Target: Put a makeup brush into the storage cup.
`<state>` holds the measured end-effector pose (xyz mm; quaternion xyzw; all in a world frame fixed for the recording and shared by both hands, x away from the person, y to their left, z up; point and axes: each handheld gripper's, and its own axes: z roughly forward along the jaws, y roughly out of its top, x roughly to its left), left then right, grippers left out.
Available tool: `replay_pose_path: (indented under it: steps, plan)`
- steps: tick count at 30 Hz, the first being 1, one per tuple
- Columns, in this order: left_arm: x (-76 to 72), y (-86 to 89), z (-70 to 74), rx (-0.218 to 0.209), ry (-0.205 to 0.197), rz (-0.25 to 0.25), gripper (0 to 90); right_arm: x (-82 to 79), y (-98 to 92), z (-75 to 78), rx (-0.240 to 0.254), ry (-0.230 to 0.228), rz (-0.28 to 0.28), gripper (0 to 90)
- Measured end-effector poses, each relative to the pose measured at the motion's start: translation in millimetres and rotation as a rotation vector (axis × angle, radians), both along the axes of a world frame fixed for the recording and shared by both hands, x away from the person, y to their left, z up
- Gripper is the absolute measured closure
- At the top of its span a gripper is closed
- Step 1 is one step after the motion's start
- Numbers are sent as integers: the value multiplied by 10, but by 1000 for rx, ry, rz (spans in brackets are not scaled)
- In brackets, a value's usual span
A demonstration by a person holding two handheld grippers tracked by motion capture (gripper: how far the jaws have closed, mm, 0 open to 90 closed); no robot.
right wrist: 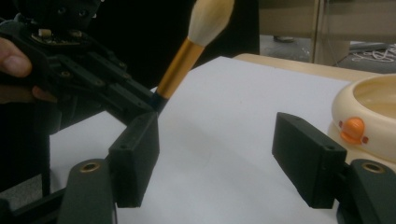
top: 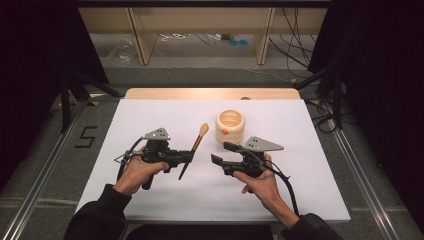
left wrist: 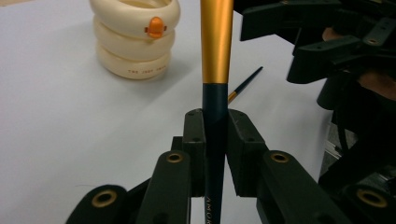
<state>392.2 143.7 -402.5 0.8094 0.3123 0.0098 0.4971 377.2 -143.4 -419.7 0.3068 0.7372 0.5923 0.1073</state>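
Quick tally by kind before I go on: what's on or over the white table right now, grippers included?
Makeup brush, clamped in the left gripper: 1
Thin dark brush lying on the table: 1
Cream ringed holder with an orange knob: 1
Grippers, counting the right gripper, nothing between its jaws: 2
Total: 5
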Motion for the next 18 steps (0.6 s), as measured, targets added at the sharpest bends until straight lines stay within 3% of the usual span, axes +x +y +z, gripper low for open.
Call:
replay_pose_path:
  steps: [3, 4, 5, 6, 7, 8, 10, 18]
  plan:
    - [-31, -54, 16, 5, -13, -5, 785, 18, 36, 8, 26, -7, 11, 367]
    - [-37, -65, 15, 3, -13, -15, 784, 13, 54, 7, 40, 14, 33, 377]
    - [-51, -79, 15, 3, -14, -14, 784, 21, 71, 2, 55, -3, 36, 390]
    - [-58, -91, 14, 4, -15, -19, 785, 8, 82, 8, 59, 15, 43, 403]
    - [-68, -104, 15, 0, -15, -25, 785, 21, 101, 12, 73, -6, 54, 427]
    - [-74, -115, 16, -6, -17, -26, 785, 10, 100, 23, 71, 22, 58, 436]
    - [-94, -134, 20, -5, -21, -24, 785, 12, 107, 26, 84, 33, 67, 442]
    - [-121, -184, 26, -10, -25, -40, 785, 23, 162, 37, 134, 43, 88, 509]
